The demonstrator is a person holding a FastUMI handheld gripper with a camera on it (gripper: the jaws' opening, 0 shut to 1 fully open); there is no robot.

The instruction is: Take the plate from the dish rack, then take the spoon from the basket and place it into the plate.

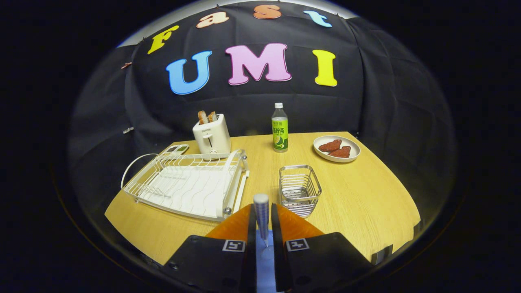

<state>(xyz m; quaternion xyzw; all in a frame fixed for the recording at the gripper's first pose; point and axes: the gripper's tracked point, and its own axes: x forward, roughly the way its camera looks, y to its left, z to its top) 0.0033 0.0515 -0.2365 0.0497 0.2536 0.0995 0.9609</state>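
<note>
Spoon (261,215) clamped upright between the 2 fingers of the gripper (262,221), handle end up, above the table (366,195). Probably a blue plate (265,260) underneath, mostly hidden. Wire basket (299,189) just ahead, slightly right. White dish rack (187,185) to the left. Beyond: toaster (211,136), bottle (279,128), plate with food (337,148).

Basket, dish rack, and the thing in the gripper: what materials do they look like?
Basket: bare metal wire, shiny, with see-through mesh walls. Dish rack: white coated wire over a white ribbed tray, probably plastic. Spoon clamped between the gripper fingers: only a pale grey handle shows; dull sheen suggests metal, but plastic can't be ruled out.
</note>
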